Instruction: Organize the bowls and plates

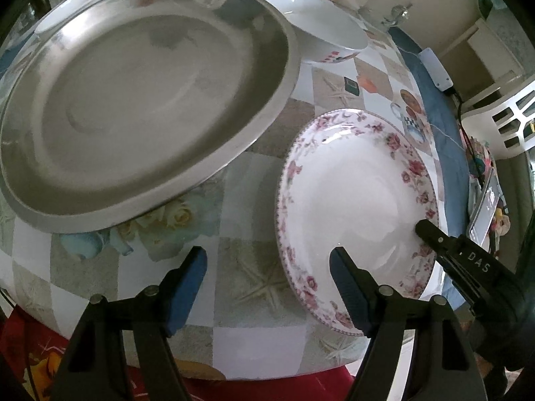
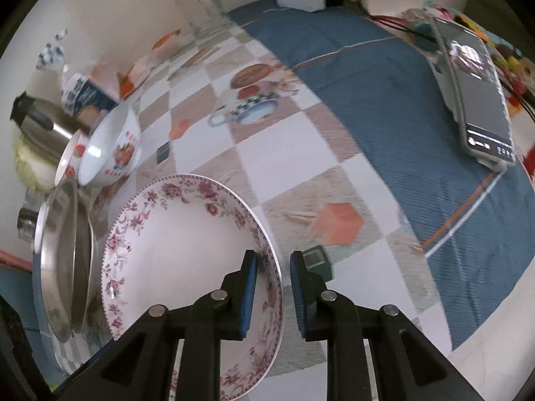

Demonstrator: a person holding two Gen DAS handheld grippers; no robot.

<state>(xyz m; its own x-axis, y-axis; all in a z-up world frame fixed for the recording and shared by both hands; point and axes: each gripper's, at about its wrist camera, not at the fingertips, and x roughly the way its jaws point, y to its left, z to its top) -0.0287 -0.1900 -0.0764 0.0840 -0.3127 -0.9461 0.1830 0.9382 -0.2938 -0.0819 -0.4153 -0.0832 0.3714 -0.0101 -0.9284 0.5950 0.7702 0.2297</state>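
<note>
**Right jaws astride the floral plate's rim, left jaws wide and empty**

Your right gripper [image 2: 273, 259] has drawn its jaws narrow around the right rim of the floral plate [image 2: 187, 244]: one blue pad sits inside the plate, the other outside it. Whether the pads actually press the rim, you cannot tell from the right wrist view. In the left wrist view, that same gripper's tip reaches onto the plate's right edge.

Your left gripper [image 1: 267, 254] stands wide with nothing between its fingers. Its right finger hovers over the near part of the floral plate [image 1: 354, 200]; its left finger is over the checked tablecloth [image 1: 264, 267].

The floral plate lies flat on the cloth at the near right. To its left and farther back rests the large steel plate [image 1: 140, 100], apart from it. Beyond that sit white bowls [image 1: 321, 23] with red patterns. A phone [image 2: 481, 100] lies on the blue mat [image 2: 384, 73], far right.
</note>
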